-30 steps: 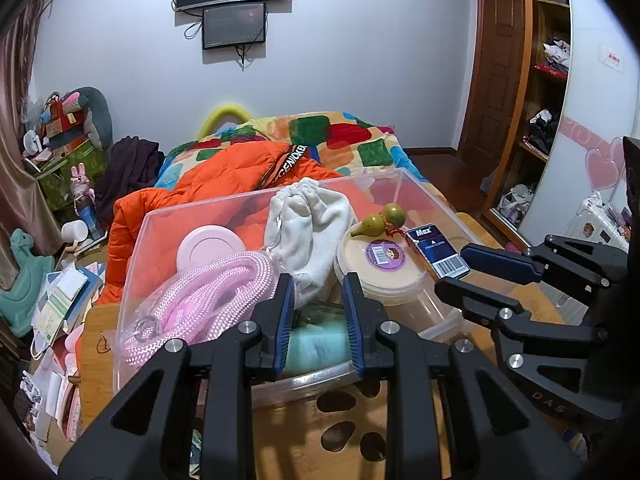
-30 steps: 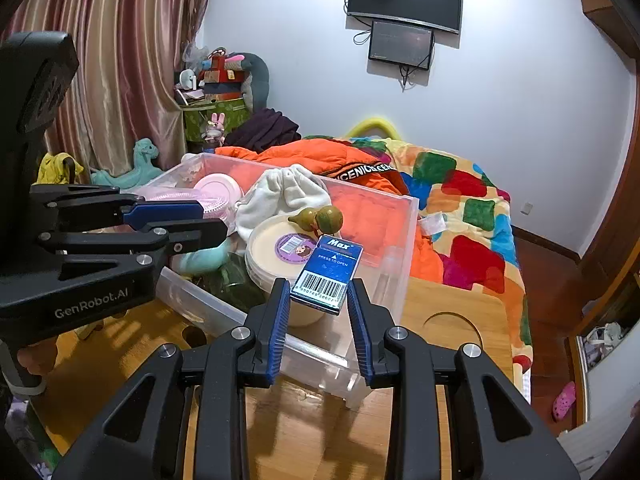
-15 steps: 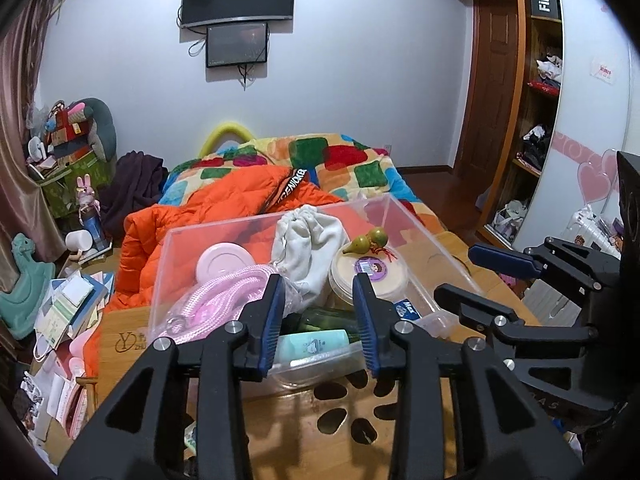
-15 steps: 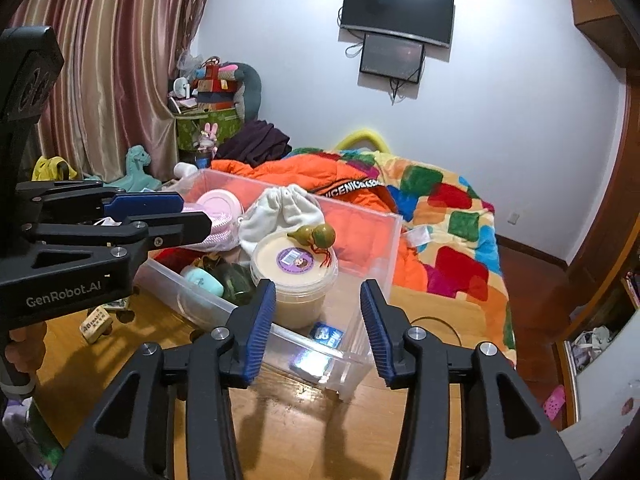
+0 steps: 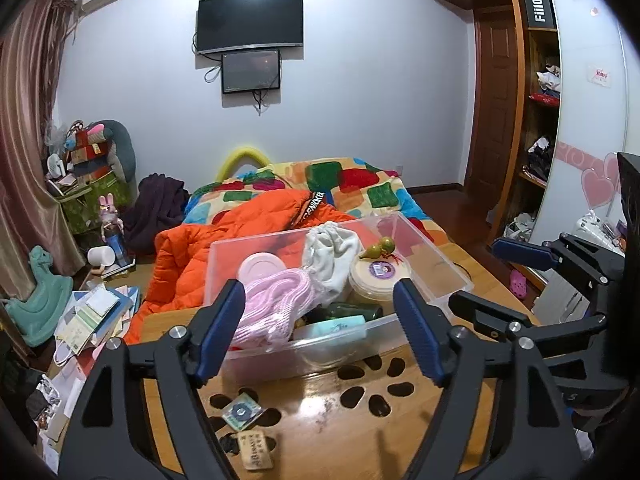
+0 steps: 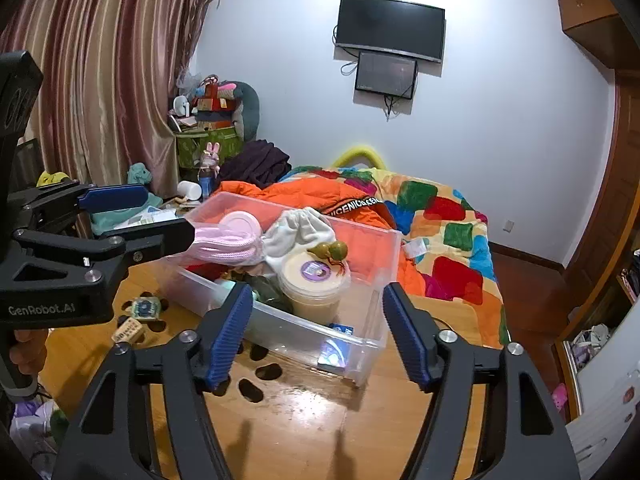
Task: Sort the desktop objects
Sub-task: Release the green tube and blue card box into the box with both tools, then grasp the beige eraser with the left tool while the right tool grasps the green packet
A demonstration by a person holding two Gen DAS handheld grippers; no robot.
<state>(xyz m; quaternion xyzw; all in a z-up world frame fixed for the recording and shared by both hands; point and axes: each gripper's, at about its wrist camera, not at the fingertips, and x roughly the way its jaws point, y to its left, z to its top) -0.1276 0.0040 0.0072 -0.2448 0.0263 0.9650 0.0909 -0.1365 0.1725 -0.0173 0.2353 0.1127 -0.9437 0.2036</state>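
the clear plastic storage box stands on the wooden table with cut-out holes, at its far side, close to the bed with the orange jacket. inside the box, at the left, lies a bundle of pink rope with a round pink lid behind it. in the middle is a white cloth pouch, and to the right of it a round cream tub with a purple sticker on the lid; a small green gourd-shaped ornament rests on the far edge of this tub. along the near wall of the box lie a mint green tube and a dark green bottle. a blue card packet lies on the bottom of the box at its near right corner. the left gripper is in front of the box, its jaws have just been opening and now stand wide apart with nothing between the blue pads. the right gripper is in front of the box too; its jaws have just been opening as well, and they are apart and hold nothing. on the table, to the left of the holes and near to the grippers, a small round teal and yellow object lies beside a small tan block with dark letters.
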